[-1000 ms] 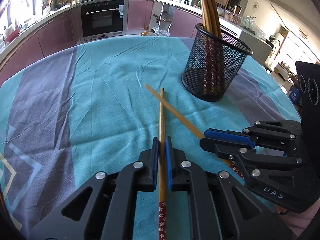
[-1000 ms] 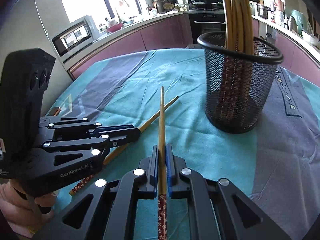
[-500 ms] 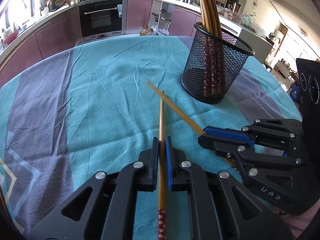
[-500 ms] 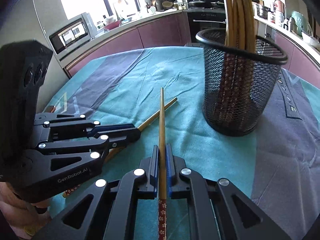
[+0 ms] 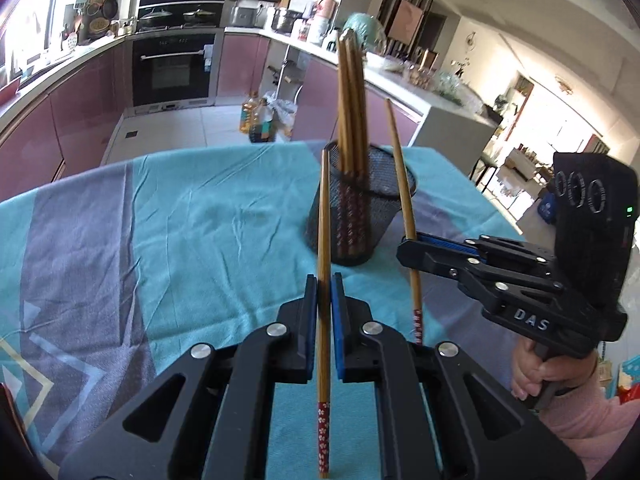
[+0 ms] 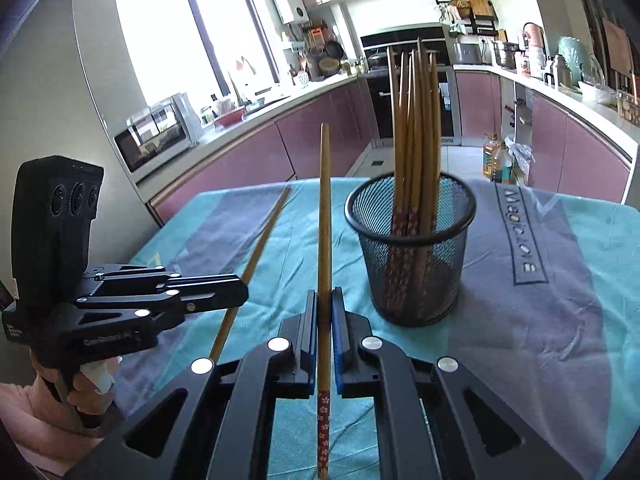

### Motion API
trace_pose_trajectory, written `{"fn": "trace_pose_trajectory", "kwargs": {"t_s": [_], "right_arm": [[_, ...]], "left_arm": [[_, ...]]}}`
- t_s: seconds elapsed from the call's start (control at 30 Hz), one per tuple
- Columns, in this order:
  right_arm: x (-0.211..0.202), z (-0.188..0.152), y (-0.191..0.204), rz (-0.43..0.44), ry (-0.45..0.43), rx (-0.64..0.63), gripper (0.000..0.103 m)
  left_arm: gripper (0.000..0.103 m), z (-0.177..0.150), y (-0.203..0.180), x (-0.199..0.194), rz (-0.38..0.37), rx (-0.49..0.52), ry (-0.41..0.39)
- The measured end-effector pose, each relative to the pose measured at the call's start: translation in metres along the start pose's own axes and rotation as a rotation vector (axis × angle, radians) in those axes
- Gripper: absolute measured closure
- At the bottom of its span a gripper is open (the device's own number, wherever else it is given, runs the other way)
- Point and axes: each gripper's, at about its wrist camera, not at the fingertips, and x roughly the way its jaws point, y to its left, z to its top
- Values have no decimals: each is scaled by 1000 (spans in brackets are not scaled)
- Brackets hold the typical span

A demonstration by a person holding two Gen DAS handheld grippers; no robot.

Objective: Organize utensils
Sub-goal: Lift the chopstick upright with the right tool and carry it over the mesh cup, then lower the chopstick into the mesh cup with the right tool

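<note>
My left gripper [image 5: 324, 280] is shut on a wooden chopstick [image 5: 324, 216] with a red flowered end, held tip up above the table. My right gripper [image 6: 325, 294] is shut on a second such chopstick [image 6: 324, 208], also tilted tip up. Each gripper shows in the other's view: the right one [image 5: 404, 246] with its chopstick [image 5: 402, 176], the left one [image 6: 242, 290] with its chopstick [image 6: 260, 248]. A black mesh holder [image 5: 362, 216] with several chopsticks stands just beyond both grippers; it also shows in the right wrist view [image 6: 412, 256].
The table has a teal and grey cloth [image 5: 180, 216], also in the right wrist view [image 6: 540, 320]. Kitchen counters and an oven [image 5: 172, 64] lie behind the table. Oil bottles [image 5: 258, 120] stand on the floor past the far edge.
Both grippers have lifted their chopsticks off the cloth and tipped them upward, from lying crossed on the table to standing near upright beside the mesh holder.
</note>
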Motion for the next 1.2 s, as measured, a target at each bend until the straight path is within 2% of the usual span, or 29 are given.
{"fn": "trace_pose_trajectory", "kwargs": {"t_s": [0.23,0.43,0.73,1.2], "right_arm": [[-20,9,-2,-2,-62,-4,97],[-33,20,-5,-11,-103,-9,97],[-51,47,-11,-47,-176,-31,97],[-62,91,-14,-76,-268,-65,97]], "left_arm": [[96,15,-7,-23,-86,-2,-60],[96,26,-8,-36,-122,-10,-110],[96,50,-10,-47,-135,-27,-181],[96,101,-26,-66,-136,9,-292]]}}
